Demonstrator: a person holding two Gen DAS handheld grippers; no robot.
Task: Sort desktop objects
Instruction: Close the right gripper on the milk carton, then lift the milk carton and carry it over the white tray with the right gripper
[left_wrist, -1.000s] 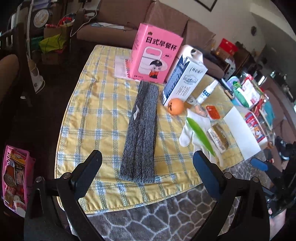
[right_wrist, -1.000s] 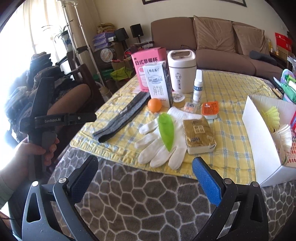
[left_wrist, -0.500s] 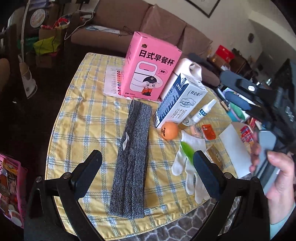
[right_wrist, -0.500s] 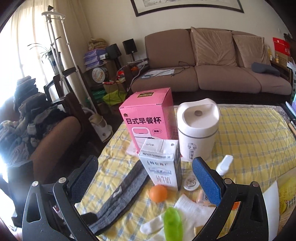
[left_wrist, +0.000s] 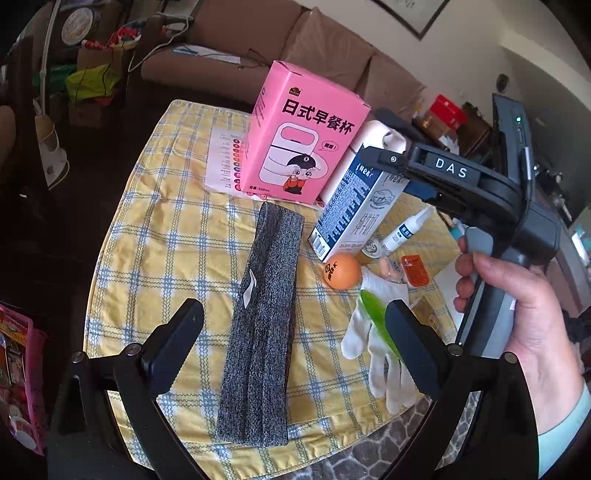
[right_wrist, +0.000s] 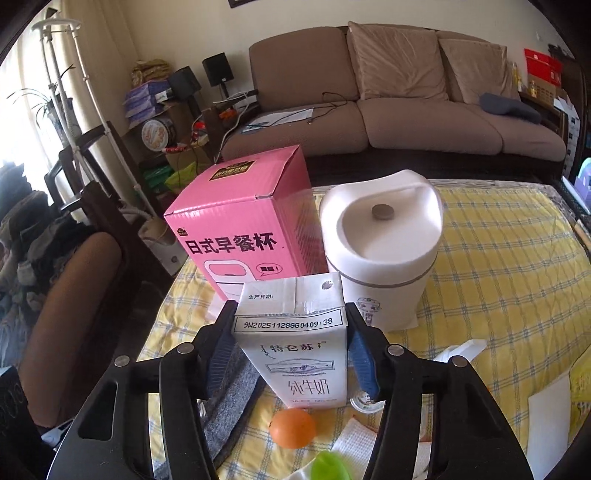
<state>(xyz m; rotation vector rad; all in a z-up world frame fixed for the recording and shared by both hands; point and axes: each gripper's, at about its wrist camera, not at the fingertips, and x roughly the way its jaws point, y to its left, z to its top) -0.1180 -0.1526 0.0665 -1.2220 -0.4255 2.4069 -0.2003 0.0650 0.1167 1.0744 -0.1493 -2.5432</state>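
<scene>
My right gripper (right_wrist: 291, 341) is shut on the top of the white and blue milk carton (right_wrist: 303, 350), which stands upright on the yellow checked cloth (right_wrist: 498, 280). In the left wrist view the carton (left_wrist: 354, 206) shows with the right gripper (left_wrist: 388, 166) clamped on its top. My left gripper (left_wrist: 291, 343) is open and empty above the near part of the grey headband (left_wrist: 264, 314). An orange ball (left_wrist: 341, 270) lies in front of the carton.
A pink box (left_wrist: 303, 140) and a white cup with lid (right_wrist: 380, 247) stand behind the carton. A white glove (left_wrist: 376, 354) with a green leaf shape (left_wrist: 373, 314), a small bottle (left_wrist: 404, 230) and an orange packet (left_wrist: 413, 270) lie right of the ball. A sofa (right_wrist: 399, 110) is beyond.
My right gripper moved forward over the table and closed on the milk carton's top. My left gripper moved a little nearer the headband and stayed open.
</scene>
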